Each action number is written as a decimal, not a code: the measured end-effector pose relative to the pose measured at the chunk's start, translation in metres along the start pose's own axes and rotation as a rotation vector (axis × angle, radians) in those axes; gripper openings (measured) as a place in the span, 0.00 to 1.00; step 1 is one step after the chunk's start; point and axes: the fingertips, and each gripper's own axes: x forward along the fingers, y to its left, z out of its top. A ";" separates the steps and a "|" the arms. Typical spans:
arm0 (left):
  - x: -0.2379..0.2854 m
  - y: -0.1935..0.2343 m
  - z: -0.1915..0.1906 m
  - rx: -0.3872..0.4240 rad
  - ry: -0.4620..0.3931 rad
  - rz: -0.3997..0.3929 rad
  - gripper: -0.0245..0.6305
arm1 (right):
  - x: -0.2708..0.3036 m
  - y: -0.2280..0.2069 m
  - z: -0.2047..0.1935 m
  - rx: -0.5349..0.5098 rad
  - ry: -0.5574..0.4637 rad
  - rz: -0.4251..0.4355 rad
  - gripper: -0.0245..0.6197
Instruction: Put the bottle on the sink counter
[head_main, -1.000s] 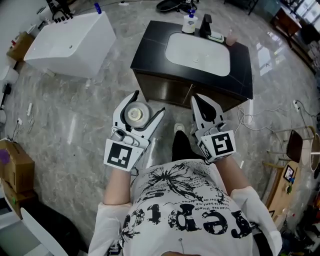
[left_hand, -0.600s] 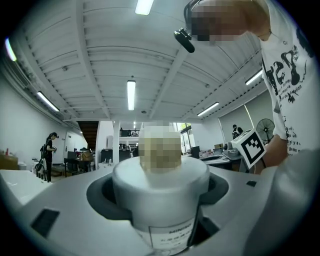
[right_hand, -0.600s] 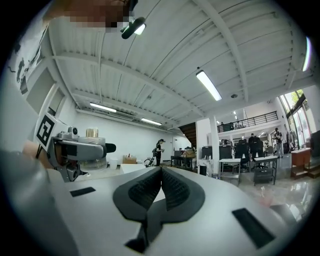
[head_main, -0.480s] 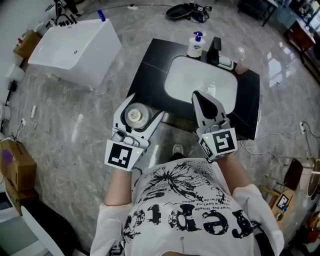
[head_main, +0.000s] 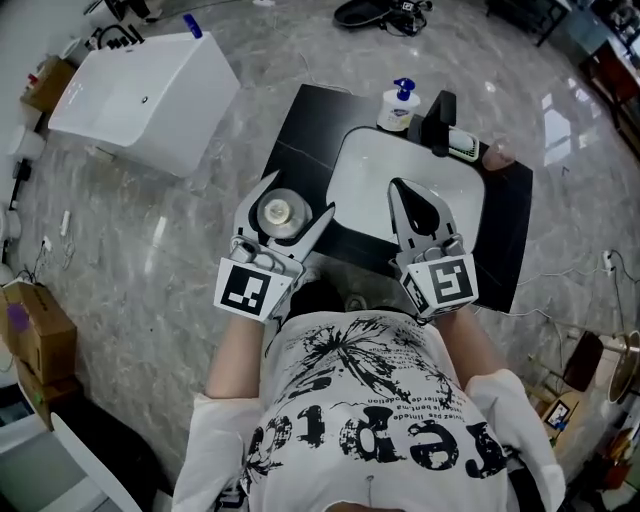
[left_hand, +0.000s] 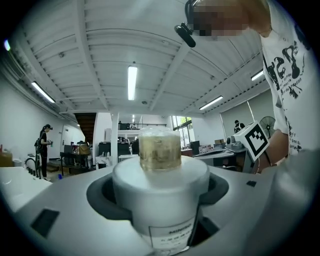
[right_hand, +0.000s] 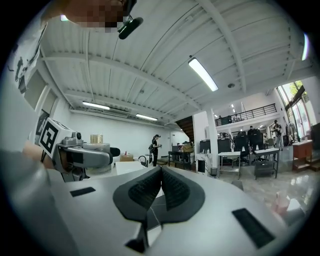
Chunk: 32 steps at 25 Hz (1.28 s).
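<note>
At the sink counter (head_main: 300, 135), left gripper (head_main: 300, 196) clamps the upright bottle (head_main: 279, 212); right gripper (head_main: 398, 189) pressed together, empty.

white tub (head_main: 140, 95) well apart from cardboard box (head_main: 30, 345).

I see my left gripper (head_main: 303, 192) clamping the upright white bottle (head_main: 280, 212) over the black sink counter's (head_main: 300, 130) 9 o'clock edge. My right gripper (head_main: 398, 188), jaws together, hangs over the white basin (head_main: 365, 165). A pump dispenser (head_main: 397, 105) stands at the basin's 12 o'clock.
</note>
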 end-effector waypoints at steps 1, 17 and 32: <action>0.010 0.008 -0.005 0.000 0.004 -0.015 0.57 | 0.011 -0.005 -0.004 0.004 0.004 -0.007 0.06; 0.145 0.112 -0.103 -0.028 0.066 -0.355 0.57 | 0.158 -0.055 -0.063 0.101 0.090 -0.228 0.06; 0.216 0.137 -0.273 -0.067 0.314 -0.486 0.57 | 0.212 -0.102 -0.198 0.156 0.236 -0.441 0.06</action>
